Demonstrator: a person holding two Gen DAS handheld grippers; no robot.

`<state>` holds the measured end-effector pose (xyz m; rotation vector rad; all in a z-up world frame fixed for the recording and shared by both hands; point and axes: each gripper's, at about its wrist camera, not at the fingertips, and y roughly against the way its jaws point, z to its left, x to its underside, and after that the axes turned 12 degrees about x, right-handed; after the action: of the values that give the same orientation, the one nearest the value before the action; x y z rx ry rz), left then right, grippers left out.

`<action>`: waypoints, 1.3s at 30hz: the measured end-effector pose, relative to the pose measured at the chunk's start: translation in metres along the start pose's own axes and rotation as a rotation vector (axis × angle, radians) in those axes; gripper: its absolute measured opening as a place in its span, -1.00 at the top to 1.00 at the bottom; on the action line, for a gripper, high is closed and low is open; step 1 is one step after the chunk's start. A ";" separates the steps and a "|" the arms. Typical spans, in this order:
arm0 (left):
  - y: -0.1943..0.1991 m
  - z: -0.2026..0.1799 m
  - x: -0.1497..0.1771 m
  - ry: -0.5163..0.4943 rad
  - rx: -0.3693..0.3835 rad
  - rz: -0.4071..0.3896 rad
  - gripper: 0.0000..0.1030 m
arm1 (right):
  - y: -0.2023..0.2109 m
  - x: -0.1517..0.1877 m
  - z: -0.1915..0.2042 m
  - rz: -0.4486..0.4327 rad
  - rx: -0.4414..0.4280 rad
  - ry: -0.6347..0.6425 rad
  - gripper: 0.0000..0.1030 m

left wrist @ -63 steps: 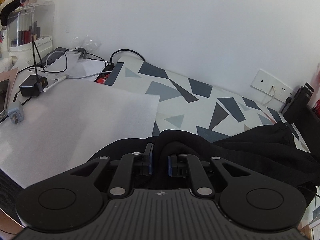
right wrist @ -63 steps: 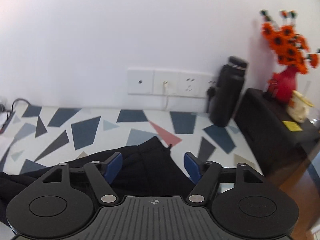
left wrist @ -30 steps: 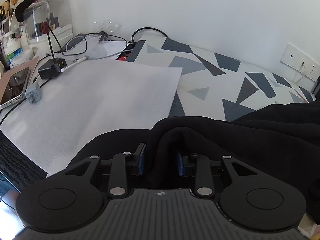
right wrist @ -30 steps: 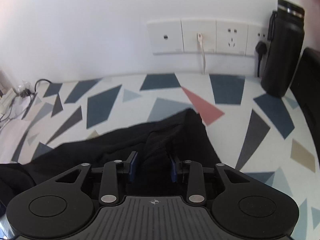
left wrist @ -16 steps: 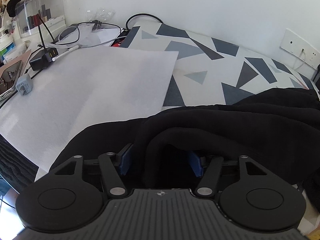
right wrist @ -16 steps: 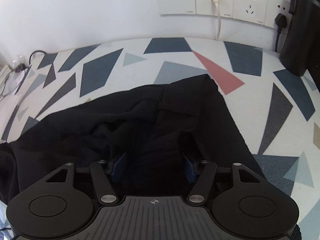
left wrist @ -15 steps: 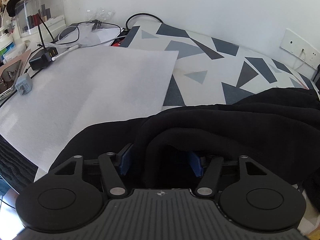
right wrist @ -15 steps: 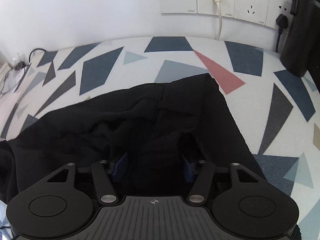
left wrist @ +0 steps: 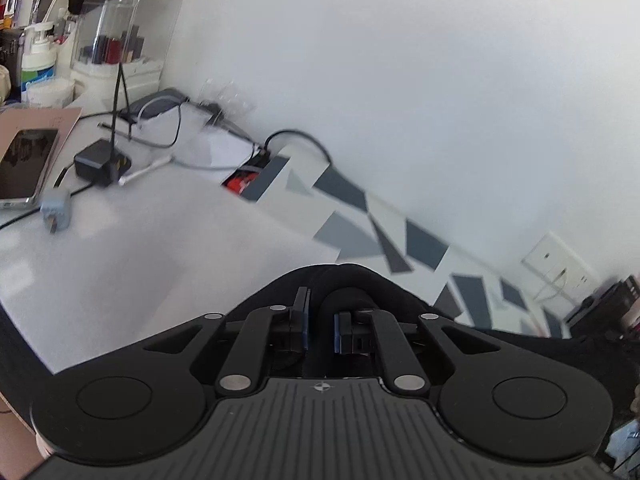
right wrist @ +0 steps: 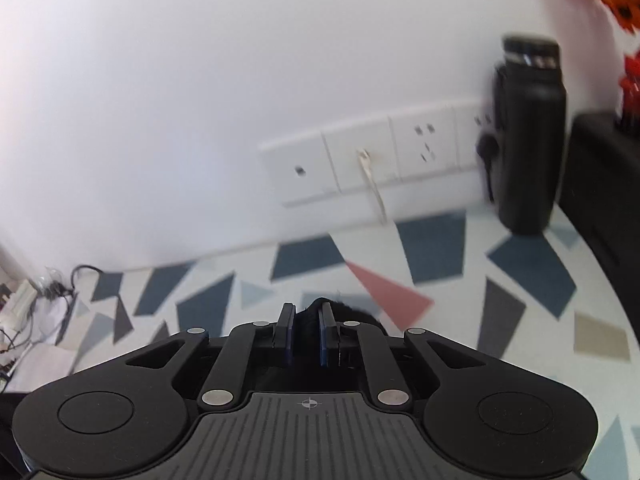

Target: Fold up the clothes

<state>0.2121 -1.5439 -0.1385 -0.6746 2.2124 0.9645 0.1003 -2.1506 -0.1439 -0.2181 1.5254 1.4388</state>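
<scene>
Your left gripper (left wrist: 320, 318) and right gripper (right wrist: 305, 326) each pinch a fold of the black garment (left wrist: 360, 280) (fingers nearly closed) above the patterned bench (right wrist: 440, 248).

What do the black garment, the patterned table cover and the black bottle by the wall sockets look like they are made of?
Black garment: soft, thick, matte knit or fleece; it bends in a rounded roll between the left tool's fingers.
Patterned table cover: smooth printed sheet, perhaps vinyl or cloth; motion blur leaves it open.
Black bottle: rigid, matte body, likely coated metal or plastic, with a glossier cap band.
</scene>
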 end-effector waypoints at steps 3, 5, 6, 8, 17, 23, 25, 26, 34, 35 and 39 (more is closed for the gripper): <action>0.008 -0.015 -0.023 -0.038 0.028 -0.083 0.79 | 0.011 -0.013 0.006 -0.042 -0.015 0.021 0.80; 0.013 -0.020 -0.033 -0.048 0.035 -0.118 0.79 | 0.022 -0.016 0.004 -0.069 -0.026 0.008 0.80; 0.015 -0.020 -0.036 -0.054 0.036 -0.129 0.79 | 0.029 -0.017 0.003 -0.084 -0.032 0.001 0.80; 0.018 -0.018 -0.040 -0.065 0.028 -0.138 0.79 | 0.043 -0.017 0.000 -0.110 -0.040 -0.013 0.80; 0.001 0.024 0.005 0.015 -0.073 0.038 0.78 | 0.104 0.047 -0.043 -0.071 0.019 -0.130 0.82; -0.015 0.041 0.040 0.054 -0.098 0.145 0.78 | 0.109 0.122 -0.064 0.104 0.127 -0.214 0.85; -0.020 0.041 0.046 0.050 -0.099 0.163 0.77 | 0.108 0.135 -0.065 0.127 0.141 -0.261 0.80; -0.021 0.041 0.047 0.048 -0.097 0.169 0.77 | 0.110 0.138 -0.064 0.125 0.141 -0.284 0.65; -0.024 0.040 0.047 0.020 -0.073 0.189 0.76 | 0.113 0.145 -0.059 0.140 0.114 -0.511 -0.42; -0.023 0.040 0.048 0.010 -0.069 0.193 0.76 | 0.113 0.145 -0.059 0.146 0.111 -0.541 -0.47; -0.018 0.042 0.049 -0.002 -0.059 0.194 0.73 | 0.111 0.148 -0.055 0.168 0.113 -0.642 -0.46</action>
<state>0.2050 -1.5317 -0.2044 -0.4912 2.2867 1.1291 -0.0790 -2.0956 -0.1887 0.4168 1.1004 1.3664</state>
